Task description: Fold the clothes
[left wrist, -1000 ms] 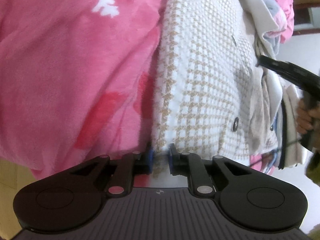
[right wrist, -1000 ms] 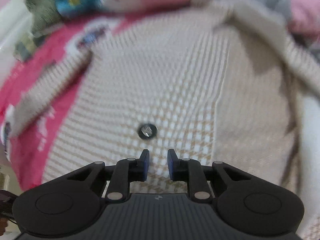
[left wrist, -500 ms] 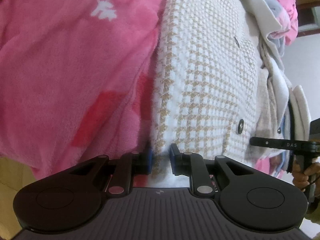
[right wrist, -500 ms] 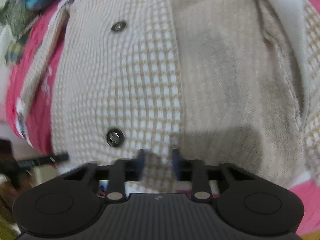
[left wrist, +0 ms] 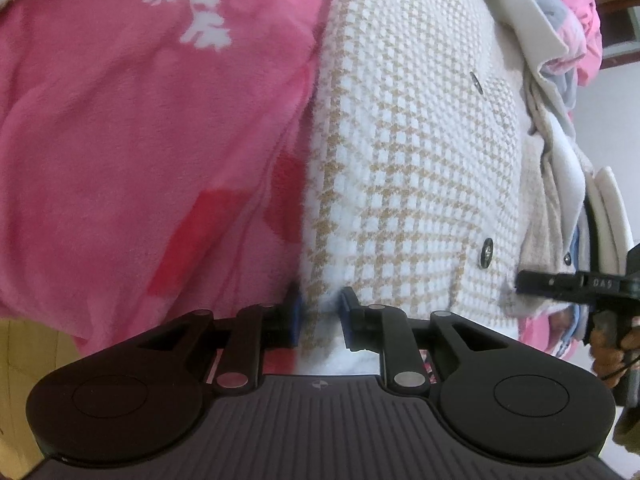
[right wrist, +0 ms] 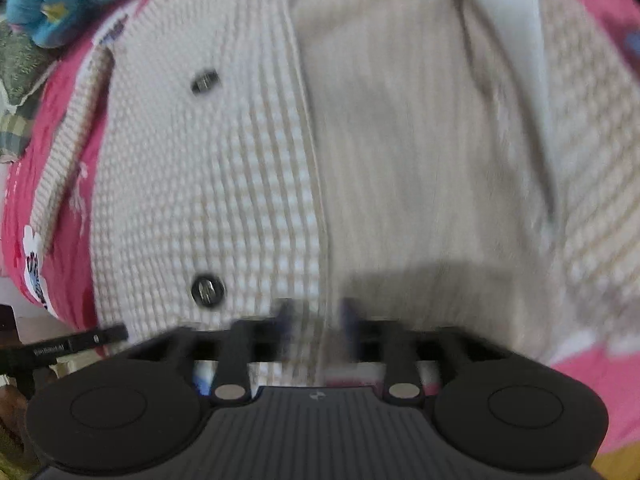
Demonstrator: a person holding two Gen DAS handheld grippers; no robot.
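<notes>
A white and tan houndstooth jacket (left wrist: 420, 152) with dark buttons lies on a pink fleece blanket (left wrist: 140, 140). My left gripper (left wrist: 320, 316) has its blue-padded fingers either side of the jacket's bottom hem corner, with cloth filling the gap. In the right wrist view the jacket (right wrist: 248, 184) lies open with its plain beige lining (right wrist: 400, 160) showing. My right gripper (right wrist: 316, 316) is at the jacket's front edge near the bottom hem, its jaws a little apart with cloth between them; this view is blurred.
Other clothes (left wrist: 568, 40) are piled at the far right of the jacket. A blue soft toy (right wrist: 52, 0) and a green cloth (right wrist: 20, 80) lie at the blanket's far left. The right gripper's body (left wrist: 592, 284) and the hand holding it show at the left view's right edge.
My right gripper has moved down the jacket front from the middle button to the bottom hem. My left gripper has stayed at the hem corner.
</notes>
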